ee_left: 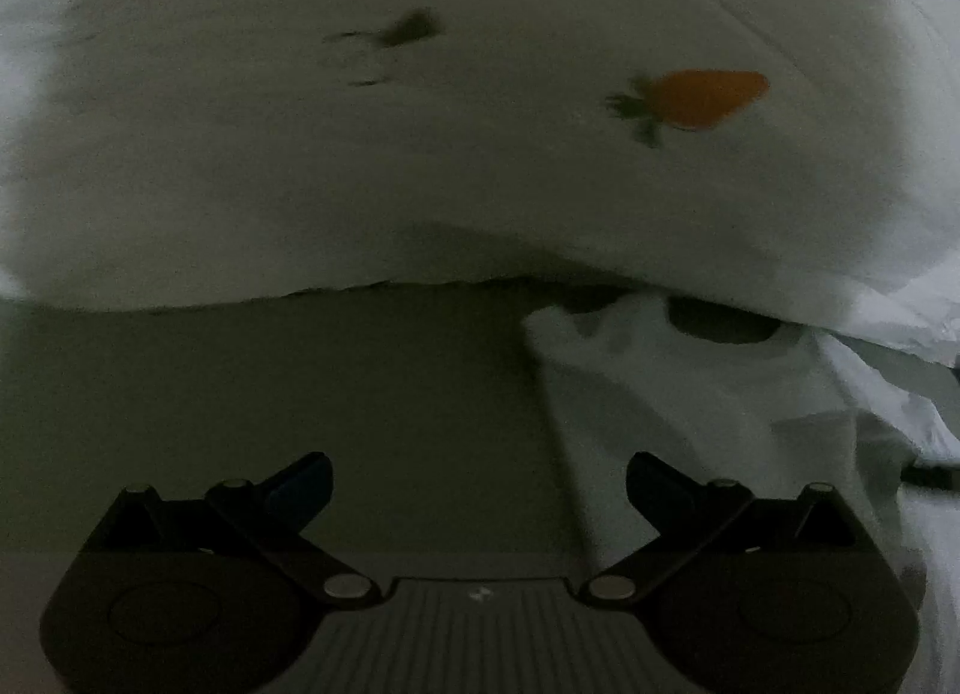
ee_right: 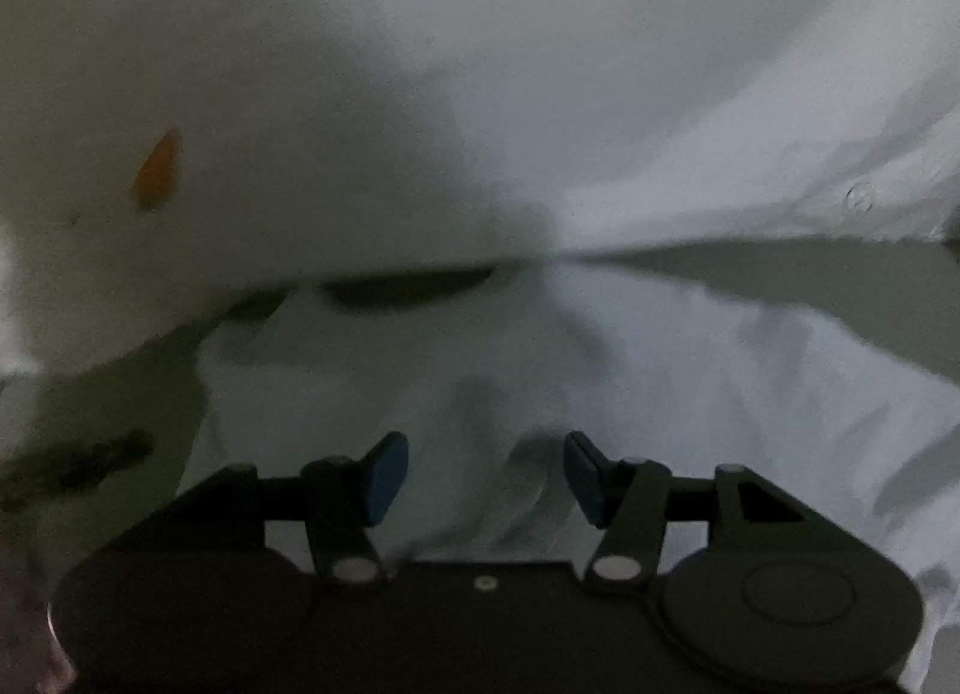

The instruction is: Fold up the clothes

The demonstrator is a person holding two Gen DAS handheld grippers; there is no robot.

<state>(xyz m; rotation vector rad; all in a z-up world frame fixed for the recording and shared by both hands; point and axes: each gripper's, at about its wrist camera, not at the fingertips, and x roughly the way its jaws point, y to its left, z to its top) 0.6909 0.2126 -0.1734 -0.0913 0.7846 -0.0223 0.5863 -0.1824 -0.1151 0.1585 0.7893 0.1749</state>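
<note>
Two wrist views of a dim folding surface. A white garment printed with an orange carrot motif (ee_left: pixel 708 99) lies across the far part of the tabletop (ee_left: pixel 270 406); its near hem (ee_left: pixel 360 287) runs roughly parallel to the near edge, with bare surface between hem and gripper. The garment (ee_left: pixel 420 154) appears bulged rather than flat, and the pictures are blurred. A second, plain white piece of cloth (ee_left: pixel 690 424) lies crumpled towards the right side of the tabletop, partly tucked under the printed garment's hem and spreading beneath the right gripper.

The left gripper (ee_left: pixel 478 490) hangs over bare tabletop, its jaws wide apart and nothing between them. The right gripper (ee_right: pixel 486 475) stands with its jaws partly apart above the plain cloth (ee_right: pixel 690 382); a ridge of fabric rises between the blue pads (ee_right: pixel 384 478), but they do not press on it.

Judged step: taking hold of fabric for a fold. To do it well, each gripper should probably pinch a single layer close to an edge or corner, both at a matching level along the hem, so the fold line runs straight; lifting only slightly would limit dragging of the piece beneath.

No container is visible in either view.
</note>
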